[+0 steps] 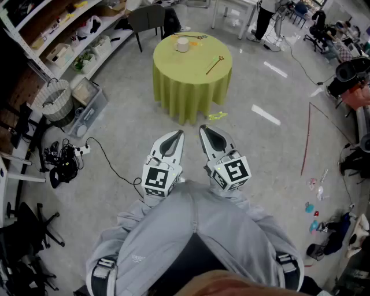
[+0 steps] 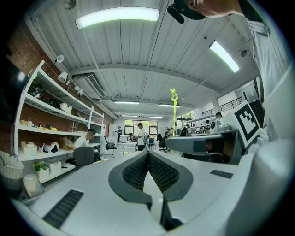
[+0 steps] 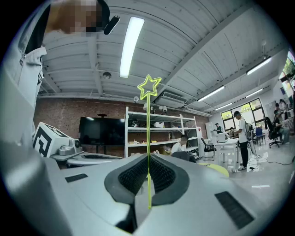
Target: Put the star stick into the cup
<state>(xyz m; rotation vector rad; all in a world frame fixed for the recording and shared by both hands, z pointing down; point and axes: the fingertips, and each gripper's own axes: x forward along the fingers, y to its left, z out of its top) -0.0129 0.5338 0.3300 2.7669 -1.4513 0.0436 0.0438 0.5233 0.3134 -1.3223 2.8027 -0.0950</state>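
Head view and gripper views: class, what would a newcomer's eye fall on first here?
The bright yellow-green star stick stands out first, clamped in the right claw with its star poking out beyond the tips. Next comes the round table with its yellow-green cloth, ahead on the floor in the head view, bearing a pale cup. The left claw is shut with nothing in it.

A wicker basket stands beside shelves, a dark chair near.
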